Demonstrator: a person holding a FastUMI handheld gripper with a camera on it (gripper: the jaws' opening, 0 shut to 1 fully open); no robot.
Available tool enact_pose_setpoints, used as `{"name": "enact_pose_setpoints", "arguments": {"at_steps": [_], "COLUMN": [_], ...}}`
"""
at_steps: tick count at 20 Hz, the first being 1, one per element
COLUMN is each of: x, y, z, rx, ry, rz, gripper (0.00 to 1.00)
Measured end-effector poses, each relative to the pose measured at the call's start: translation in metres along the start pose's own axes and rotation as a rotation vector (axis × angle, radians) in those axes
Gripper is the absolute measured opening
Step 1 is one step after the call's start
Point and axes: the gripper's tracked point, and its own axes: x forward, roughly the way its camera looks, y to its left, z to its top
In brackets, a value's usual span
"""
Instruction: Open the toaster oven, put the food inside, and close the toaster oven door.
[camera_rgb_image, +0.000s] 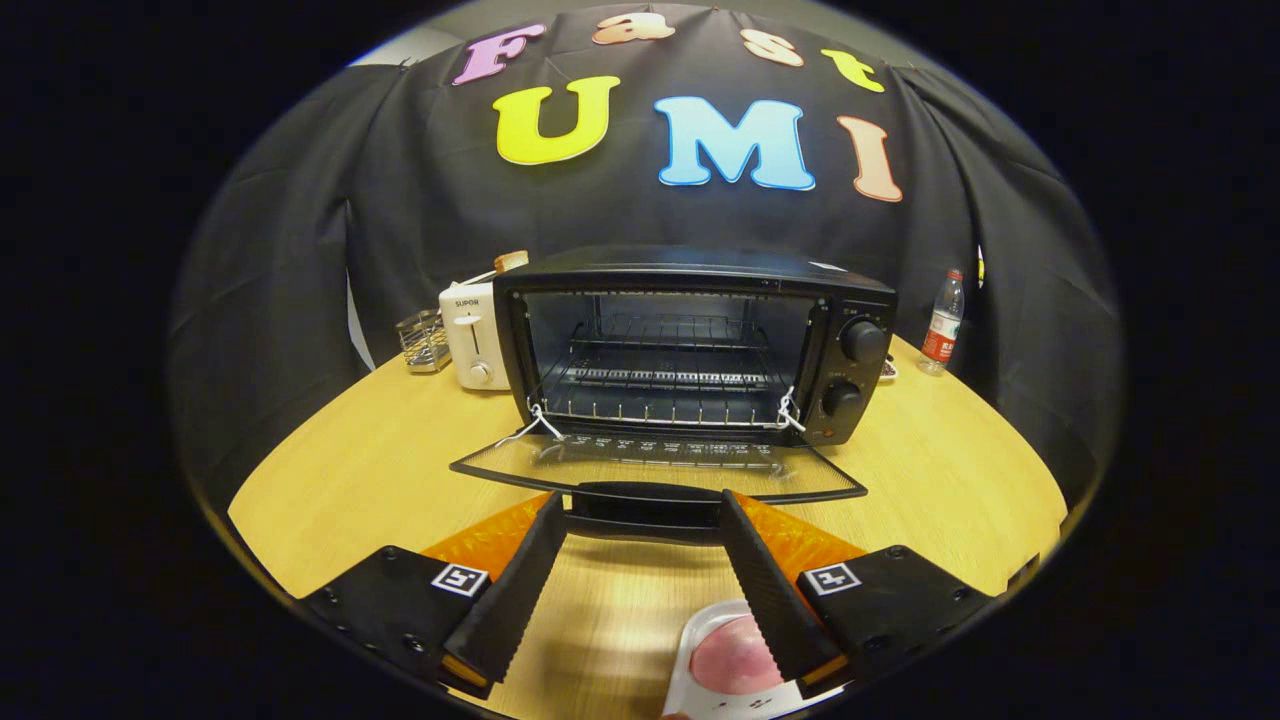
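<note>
Nearest, pink food (735, 655) on a white plate (700, 640) lies on the wooden table (950, 480) under the right finger. Spread wide, the gripper (645, 520) grasps nothing, its tips flanking the toaster oven (690, 345) door's handle (645, 497), door (660, 465) folded down.

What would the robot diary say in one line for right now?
door: black toaster oven glass door open flat | hand-held gripper: open, at door handle | pink food on white tray: on table, not loaded

Even overhead light is brightening the table (950, 480), glare is streaking the glass oven door (655, 465), and fisheye distortion is bending everything near the frame's edges.
</note>
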Motion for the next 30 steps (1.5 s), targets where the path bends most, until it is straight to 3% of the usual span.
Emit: {"name": "enact_pose_setpoints", "arguments": {"at_steps": [8,14,23,30], "x": [-0.07,-0.095,-0.09,-0.084], "y": [-0.024,-0.067,-0.151,-0.151], "z": [0.019,0.014,-0.023,-0.073], "rx": [0.025,0.075,0.232,0.357], "ry": [-0.022,0.095,0.396,0.703], "rz": [0.09,0.176,0.238,0.38], "gripper": [0.99,0.98,0.98,0.99]}}
